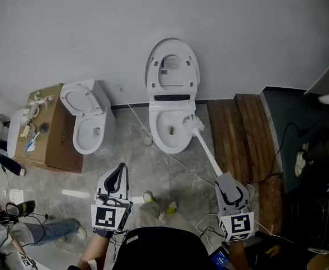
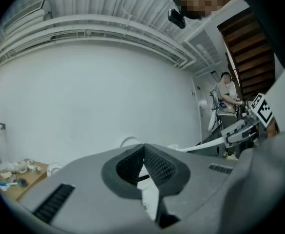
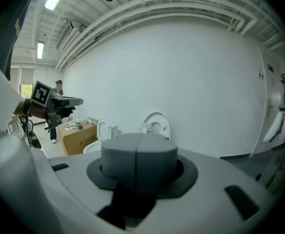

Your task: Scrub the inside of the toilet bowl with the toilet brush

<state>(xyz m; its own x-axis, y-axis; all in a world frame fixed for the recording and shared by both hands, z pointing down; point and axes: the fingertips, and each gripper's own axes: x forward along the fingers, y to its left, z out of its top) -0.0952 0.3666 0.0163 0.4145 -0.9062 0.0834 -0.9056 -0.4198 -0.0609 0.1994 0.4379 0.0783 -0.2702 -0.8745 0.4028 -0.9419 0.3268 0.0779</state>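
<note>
A white toilet [image 1: 172,133] stands against the wall with its lid [image 1: 172,71] up. The toilet brush [image 1: 204,147] has a long white handle. Its bristle head [image 1: 190,121] lies at the right inner side of the bowl, near the rim. My right gripper [image 1: 225,179] is shut on the handle's lower end; the left gripper view shows that handle [image 2: 205,144] running to it. In the right gripper view the jaws [image 3: 139,150] stand together and hide the handle. My left gripper [image 1: 121,169] hangs shut and empty over the floor, left of the bowl, with its tips [image 2: 143,150] touching.
A smaller white toilet [image 1: 89,122] stands to the left, beside a cardboard box [image 1: 54,139] with small items on top. Wooden planks [image 1: 237,134] lie right of the toilet. A thin cable [image 1: 178,165] crosses the floor. The person's shoes [image 1: 160,205] are between the grippers.
</note>
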